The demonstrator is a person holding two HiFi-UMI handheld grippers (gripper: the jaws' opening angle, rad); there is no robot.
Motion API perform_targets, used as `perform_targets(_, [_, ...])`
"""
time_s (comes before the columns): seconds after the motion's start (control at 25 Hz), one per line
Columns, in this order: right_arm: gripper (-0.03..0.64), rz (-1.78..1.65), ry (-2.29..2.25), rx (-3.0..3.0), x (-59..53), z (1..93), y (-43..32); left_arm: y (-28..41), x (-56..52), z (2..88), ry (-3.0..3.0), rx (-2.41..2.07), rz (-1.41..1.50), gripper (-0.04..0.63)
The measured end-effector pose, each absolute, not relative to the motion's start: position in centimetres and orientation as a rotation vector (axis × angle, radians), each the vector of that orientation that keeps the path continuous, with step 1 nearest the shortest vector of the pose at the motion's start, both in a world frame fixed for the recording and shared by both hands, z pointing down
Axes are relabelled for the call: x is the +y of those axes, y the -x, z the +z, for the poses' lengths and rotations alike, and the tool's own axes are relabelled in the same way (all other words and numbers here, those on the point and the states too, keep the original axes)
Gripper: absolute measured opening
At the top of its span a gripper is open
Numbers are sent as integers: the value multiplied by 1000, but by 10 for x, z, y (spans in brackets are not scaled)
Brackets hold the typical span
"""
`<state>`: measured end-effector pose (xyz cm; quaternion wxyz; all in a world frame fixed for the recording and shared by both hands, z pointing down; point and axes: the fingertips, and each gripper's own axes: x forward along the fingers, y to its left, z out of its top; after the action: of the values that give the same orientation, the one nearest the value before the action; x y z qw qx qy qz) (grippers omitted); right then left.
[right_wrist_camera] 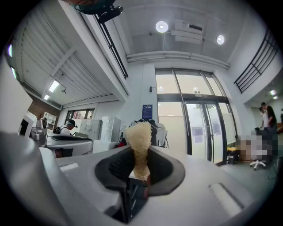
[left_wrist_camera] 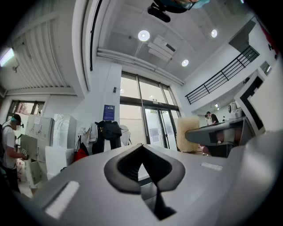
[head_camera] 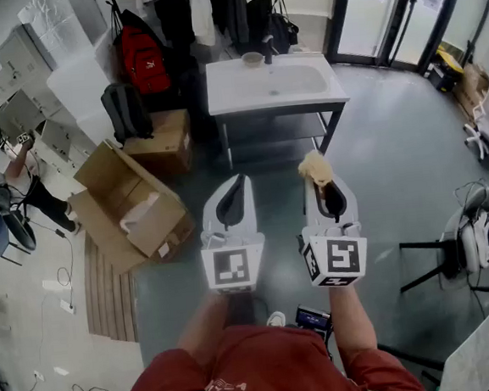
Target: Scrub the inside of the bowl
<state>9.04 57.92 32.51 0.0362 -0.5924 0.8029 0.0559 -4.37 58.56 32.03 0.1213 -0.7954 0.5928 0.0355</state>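
Just ahead of the person's chest, two grippers point forward side by side, not touching. The left gripper (head_camera: 240, 186) is clenched on nothing. The right gripper (head_camera: 325, 188) pinches a tan scrubbing sponge (head_camera: 315, 167). Beyond them lies bare grey floor (head_camera: 378, 162), edged by an open cardboard box (head_camera: 130, 205) at left and a black stand (head_camera: 426, 261) at right. Farther off, the bowl (head_camera: 252, 58) sits at the back edge of the white sink table (head_camera: 236, 97), beside the faucet (head_camera: 268, 50).
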Motion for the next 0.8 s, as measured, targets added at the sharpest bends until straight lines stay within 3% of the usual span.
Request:
perform_targets(0.36, [77,183,1779,2465,627,308,-93,36,639,297,2280,1750,108,6])
perform_targets(0.8, [77,157,1785,2412,575,307,-70,58,588,294,2274,1734,117,5])
